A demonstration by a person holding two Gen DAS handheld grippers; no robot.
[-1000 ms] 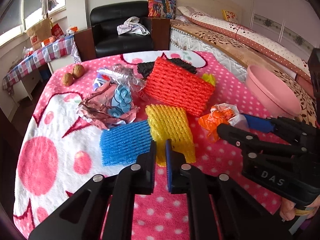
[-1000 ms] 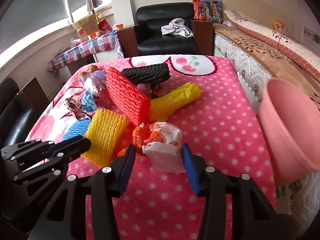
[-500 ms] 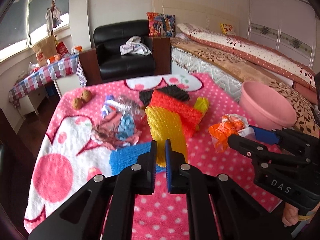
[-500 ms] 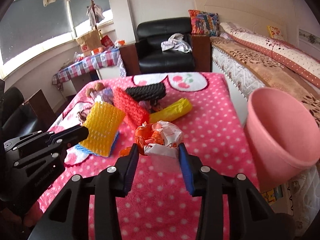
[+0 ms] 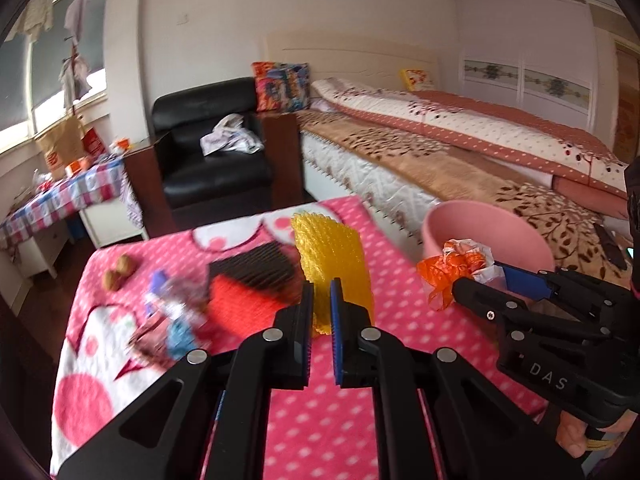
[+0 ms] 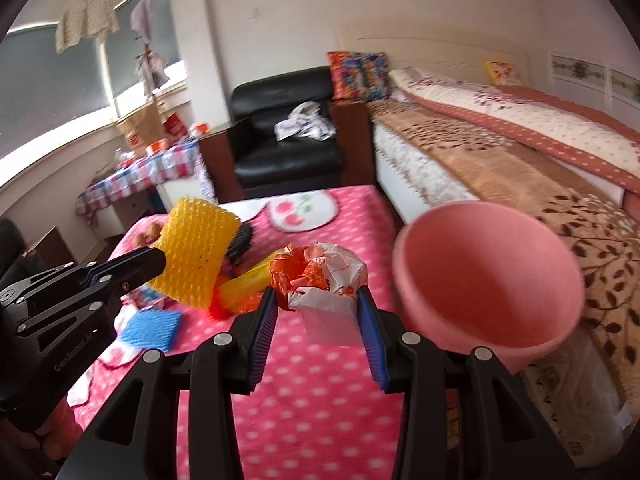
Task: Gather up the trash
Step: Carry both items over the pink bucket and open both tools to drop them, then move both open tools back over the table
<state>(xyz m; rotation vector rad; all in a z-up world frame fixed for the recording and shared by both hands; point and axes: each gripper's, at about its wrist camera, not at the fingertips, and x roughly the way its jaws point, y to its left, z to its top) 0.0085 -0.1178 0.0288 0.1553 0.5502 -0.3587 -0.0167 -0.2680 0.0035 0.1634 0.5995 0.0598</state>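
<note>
**Foam and paper, both light, both lifted clear of the blanket**

Trash of two kinds is in the air at once. The left gripper (image 5: 321,304) has its jaws nearly together, pinching the lower edge of a yellow foam-net fruit sleeve (image 5: 329,256), which stands upright above the pads and clear of the pink polka-dot blanket (image 5: 320,420). The right gripper (image 6: 318,312) sits about half open, its jaws having just narrowed slightly onto a crumpled orange-and-white paper wrapper (image 6: 320,276); both blue pads press its sides.

Judged from its look, the foam net is very light, springy and compressible. It holds its shape when gripped by one edge but will sway, and a thin pinch at the rim could slip off if swung fast. A hold deeper into the mesh would be safer.

The wrapper appears equally light but crinkly and shapeless. Squeezing the thick middle of the bundle, as now, seems soundest, since loose flaps tear or unfold. Neither item is fragile.

The round pink plastic basin (image 6: 488,280) stands just off the blanket's right edge, beside the bed (image 6: 520,152), and is probably the bin. More foam nets, red (image 5: 240,304), black (image 5: 256,268) and blue (image 6: 150,328), lie toward the blanket's far left.
</note>
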